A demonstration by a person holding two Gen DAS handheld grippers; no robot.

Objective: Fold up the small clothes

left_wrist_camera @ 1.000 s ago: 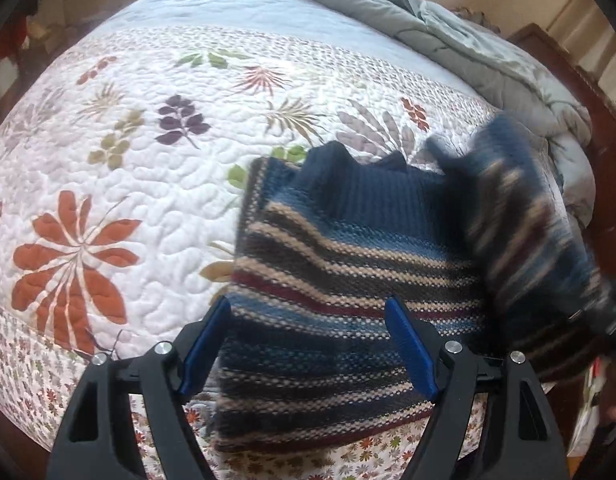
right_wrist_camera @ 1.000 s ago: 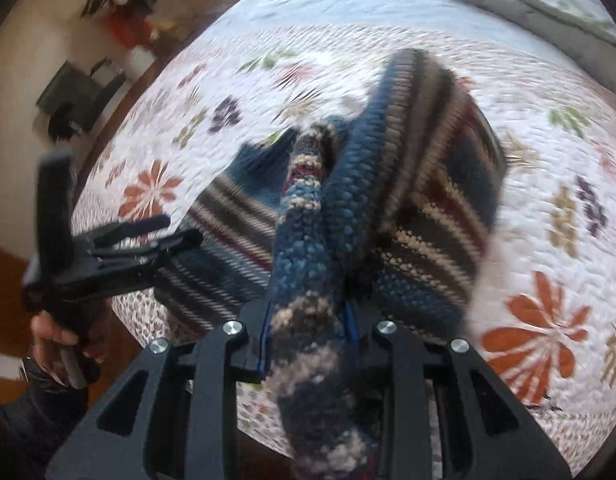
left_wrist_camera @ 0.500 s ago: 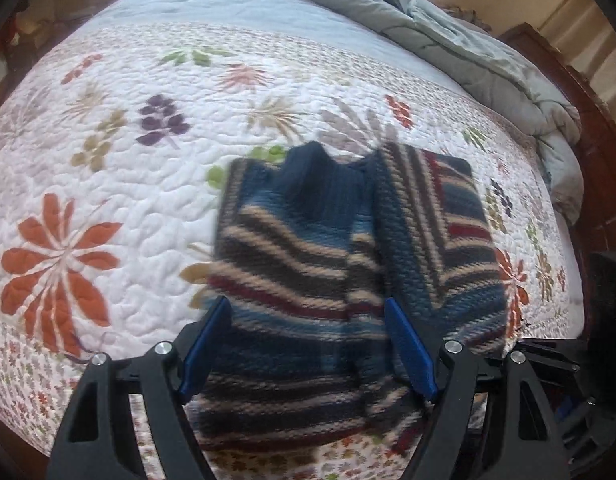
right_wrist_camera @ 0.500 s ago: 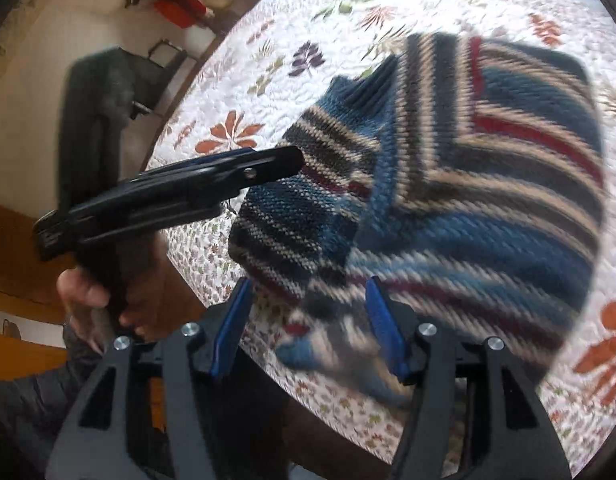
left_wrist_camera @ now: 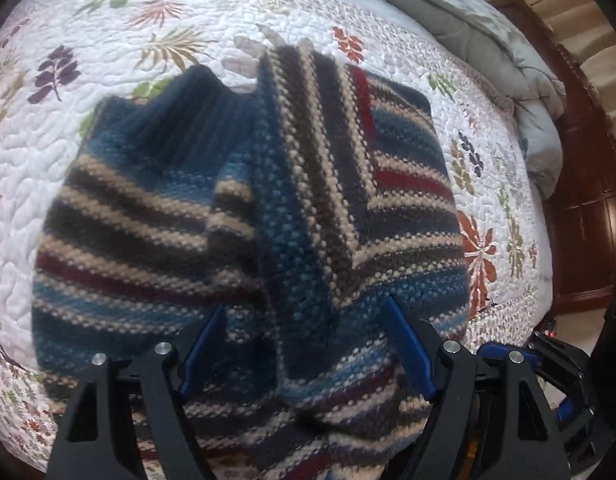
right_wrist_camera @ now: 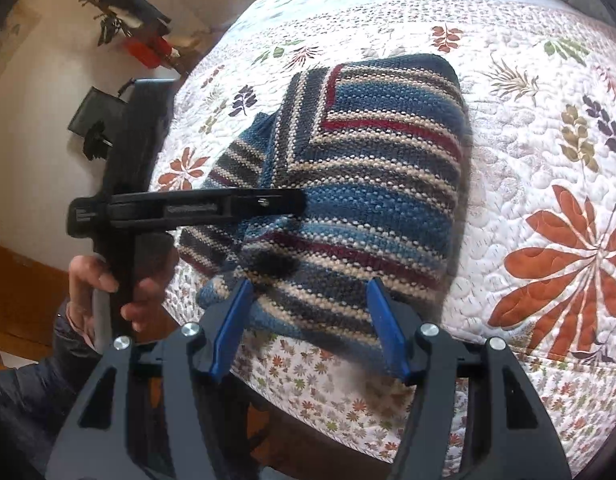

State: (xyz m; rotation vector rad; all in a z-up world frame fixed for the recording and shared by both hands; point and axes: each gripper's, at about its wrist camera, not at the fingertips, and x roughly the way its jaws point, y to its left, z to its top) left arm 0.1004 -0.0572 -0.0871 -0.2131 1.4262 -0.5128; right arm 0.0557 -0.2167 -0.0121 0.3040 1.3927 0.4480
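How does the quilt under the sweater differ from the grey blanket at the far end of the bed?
The quilt is white with printed leaves and flowers; the grey blanket is plain. The quilt lies spread flat, while the grey blanket is bunched in a crumpled heap. The striped sweater rests on the quilt; nothing shows on the grey blanket. Both are stitched bedding on the same bed.
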